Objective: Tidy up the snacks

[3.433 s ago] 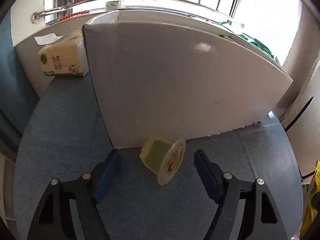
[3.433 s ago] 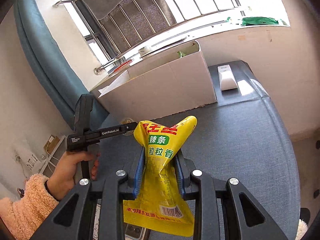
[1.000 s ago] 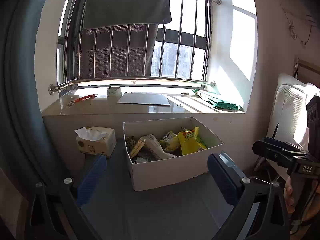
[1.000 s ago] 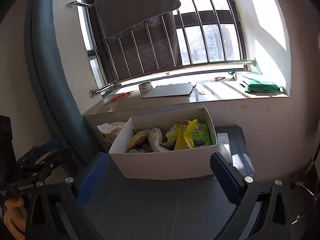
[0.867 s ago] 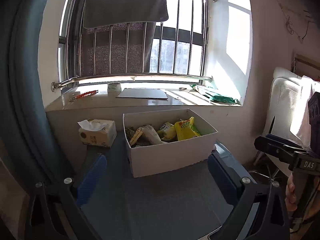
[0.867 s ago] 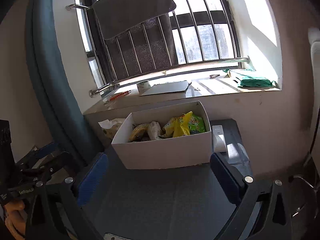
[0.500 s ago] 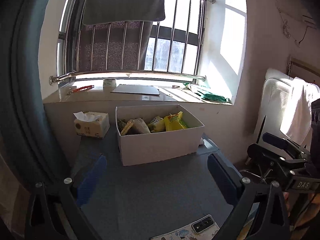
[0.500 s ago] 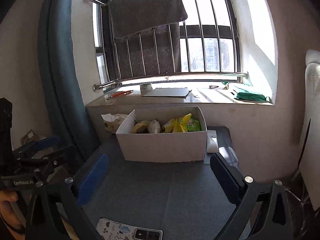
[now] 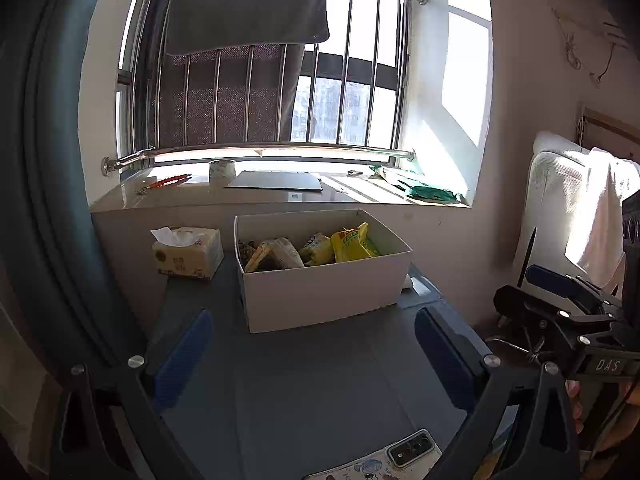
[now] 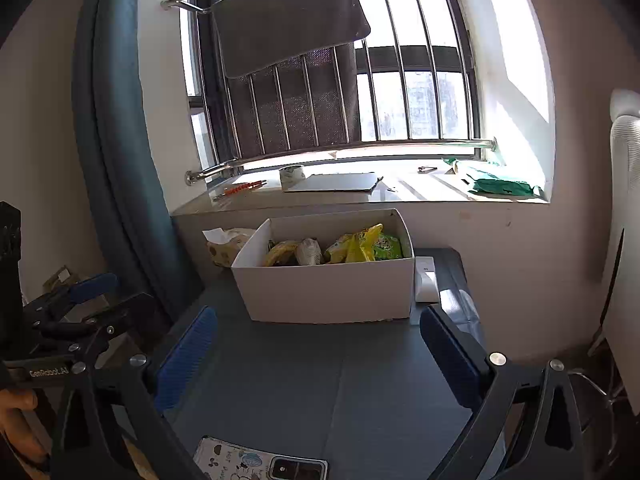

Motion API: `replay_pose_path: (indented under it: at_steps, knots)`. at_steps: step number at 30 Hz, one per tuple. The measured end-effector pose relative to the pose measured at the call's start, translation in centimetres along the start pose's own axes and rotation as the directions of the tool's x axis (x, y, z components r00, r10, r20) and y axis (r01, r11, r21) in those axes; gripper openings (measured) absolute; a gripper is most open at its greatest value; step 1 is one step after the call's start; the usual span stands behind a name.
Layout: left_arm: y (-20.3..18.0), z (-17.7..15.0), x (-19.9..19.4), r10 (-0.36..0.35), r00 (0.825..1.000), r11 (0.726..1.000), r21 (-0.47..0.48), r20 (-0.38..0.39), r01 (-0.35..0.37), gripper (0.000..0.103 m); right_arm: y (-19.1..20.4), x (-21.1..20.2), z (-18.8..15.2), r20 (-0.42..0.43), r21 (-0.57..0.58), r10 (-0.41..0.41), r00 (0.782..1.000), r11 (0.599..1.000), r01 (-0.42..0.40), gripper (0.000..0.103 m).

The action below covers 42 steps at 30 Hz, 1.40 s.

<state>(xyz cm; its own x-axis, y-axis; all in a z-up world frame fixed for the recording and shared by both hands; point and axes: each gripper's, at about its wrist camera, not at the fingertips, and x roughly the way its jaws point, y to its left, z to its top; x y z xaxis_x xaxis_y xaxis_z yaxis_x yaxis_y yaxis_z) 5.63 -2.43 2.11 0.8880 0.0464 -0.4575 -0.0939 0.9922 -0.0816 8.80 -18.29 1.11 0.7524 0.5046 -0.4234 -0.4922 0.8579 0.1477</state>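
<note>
The box (image 9: pixel 324 288) of snacks (image 9: pixel 312 250) sits well beyond the left gripper (image 9: pixel 312 354) and right gripper (image 10: pixel 318 350), both spread wide and empty; they have pulled back, the yellow packet (image 10: pixel 360 246) now boxed.

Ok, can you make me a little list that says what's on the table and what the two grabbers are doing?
box: white box on the grey table, open on top
in the box: snack packets, a yellow packet and a green packet among them
beside the box: tissue pack on its left, small white device on its right
near edge: phone lying flat
loose snacks on the table: none visible
left gripper: open, holding nothing
right gripper: open, holding nothing
</note>
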Motion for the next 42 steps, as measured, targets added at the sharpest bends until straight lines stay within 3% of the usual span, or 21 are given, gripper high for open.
replay_pose_path:
  at_steps: [42]
  knots:
    - [0.51, -0.43, 0.46, -0.010, 1.000, 1.000, -0.004, -0.024, 0.010, 0.103, 0.22, 0.22, -0.24, -0.010, -0.015, 0.040, 0.999, 0.999, -0.040, 0.103]
